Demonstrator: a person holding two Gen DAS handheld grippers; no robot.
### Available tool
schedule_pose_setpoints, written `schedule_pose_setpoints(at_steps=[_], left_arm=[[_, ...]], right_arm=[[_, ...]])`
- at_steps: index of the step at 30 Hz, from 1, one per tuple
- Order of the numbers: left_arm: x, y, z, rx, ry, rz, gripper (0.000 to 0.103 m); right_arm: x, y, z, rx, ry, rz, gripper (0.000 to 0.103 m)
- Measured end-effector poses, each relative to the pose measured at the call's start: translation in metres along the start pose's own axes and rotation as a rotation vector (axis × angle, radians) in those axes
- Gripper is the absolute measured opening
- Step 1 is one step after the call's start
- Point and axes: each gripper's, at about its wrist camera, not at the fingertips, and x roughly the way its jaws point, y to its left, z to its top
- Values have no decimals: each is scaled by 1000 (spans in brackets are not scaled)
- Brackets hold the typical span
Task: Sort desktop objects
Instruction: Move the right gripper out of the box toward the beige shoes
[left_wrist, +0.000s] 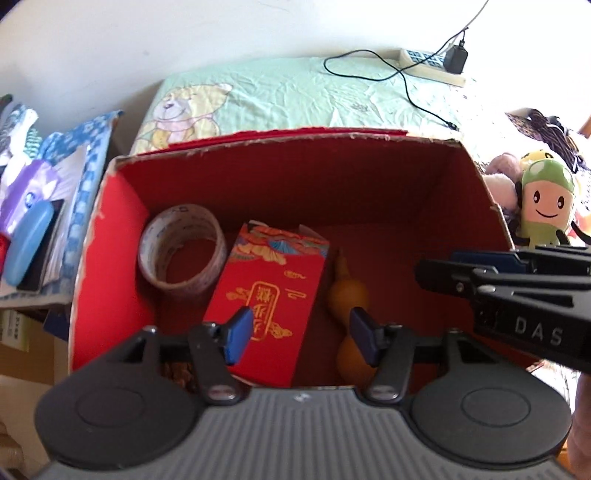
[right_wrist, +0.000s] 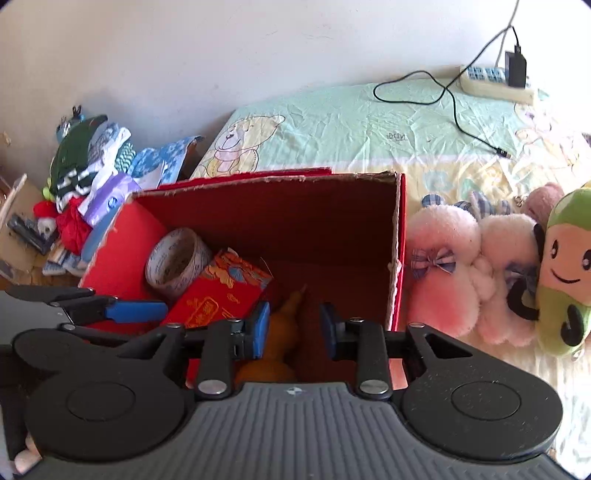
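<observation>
1. A red cardboard box (left_wrist: 110, 236) is seen on the bed, and the sorted objects are held inside it: a roll of clear tape (left_wrist: 181, 248) leaning in the left corner, a red envelope packet (left_wrist: 269, 295) propped upright against it, and a yellow gourd (left_wrist: 349, 295) lying on the floor of the box just right of the packet.
2. The three items are judged to have been dropped in loosely, so they lean on one another and on the box wall rather than lying flat.
3. The left gripper (left_wrist: 301, 334) is held above the near edge of the box with its jaws spread and nothing between them.
4. The right gripper (right_wrist: 293, 328) is likewise poised over the box, above the gourd, jaws parted and empty; a release is judged likely.
5. Things apparently not yet sorted are seen outside the box: a green plush doll (right_wrist: 565, 273) and a pink plush toy (right_wrist: 461, 273) lying just beside its right wall.
6. Farther out, a power strip (right_wrist: 495, 83) with a black charger (right_wrist: 515, 68) plugged into it rests on the bear-print sheet (right_wrist: 332, 129), and a pile of clutter (right_wrist: 92, 177) sits to the left.
</observation>
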Motion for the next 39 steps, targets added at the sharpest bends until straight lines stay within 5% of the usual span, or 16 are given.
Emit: schedule_pose_setpoints(at_steps=[8, 14, 19, 30, 39], left_arm=[[-8, -14, -12, -21, -46, 98, 67], [-26, -7, -14, -26, -90, 85, 67], [-58, 22, -22, -55, -138, 35, 67], [-91, 109, -70, -168, -176, 56, 74], [-72, 137, -125, -221, -88, 12, 77]], right_arm=[[-13, -6, -11, 19, -21, 21, 32], [-23, -10, -18, 71, -60, 38, 33], [-42, -6, -23, 114, -95, 66, 34], [-60, 61, -47, 50, -153, 189, 34], [-50, 92, -71, 76, -116, 352, 35]])
